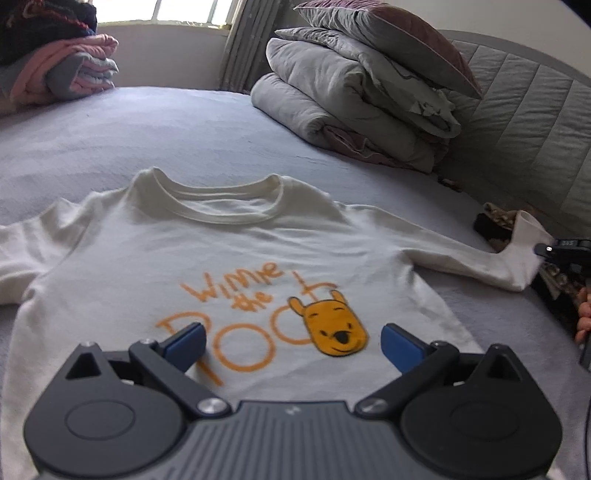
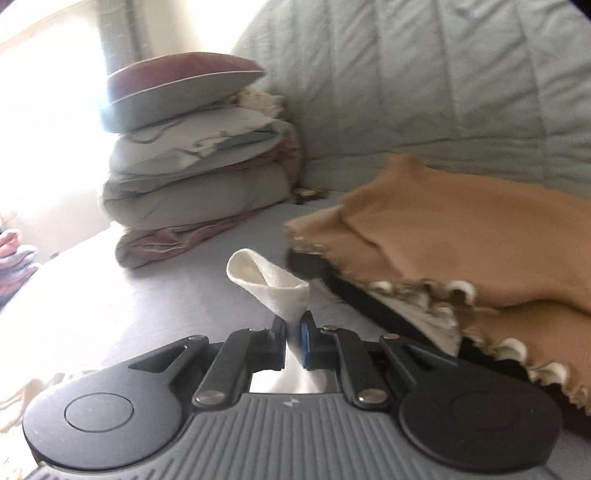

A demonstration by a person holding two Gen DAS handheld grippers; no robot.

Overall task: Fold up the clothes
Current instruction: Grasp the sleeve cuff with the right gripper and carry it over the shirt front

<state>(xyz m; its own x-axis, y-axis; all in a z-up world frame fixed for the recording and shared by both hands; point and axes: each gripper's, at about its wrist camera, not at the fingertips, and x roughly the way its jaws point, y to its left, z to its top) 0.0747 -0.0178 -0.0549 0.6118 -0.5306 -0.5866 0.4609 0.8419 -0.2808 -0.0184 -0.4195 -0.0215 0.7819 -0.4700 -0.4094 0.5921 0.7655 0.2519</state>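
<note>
A: Lying front-up mid-bed, white shirt (image 1: 229, 251); right gripper (image 2: 294, 325) is pinched on its right sleeve cuff (image 2: 271, 282), raised for the fold-in.

B: Left gripper (image 1: 291, 345)?

A: Wide, nothing held, hovering over the near hem (likely next pinch).

Before me: bed (image 1: 147, 140); folded duvet (image 1: 332, 110) with pillow (image 1: 388, 40) on top; quilted headboard (image 1: 524, 110); window (image 1: 162, 11).
</note>
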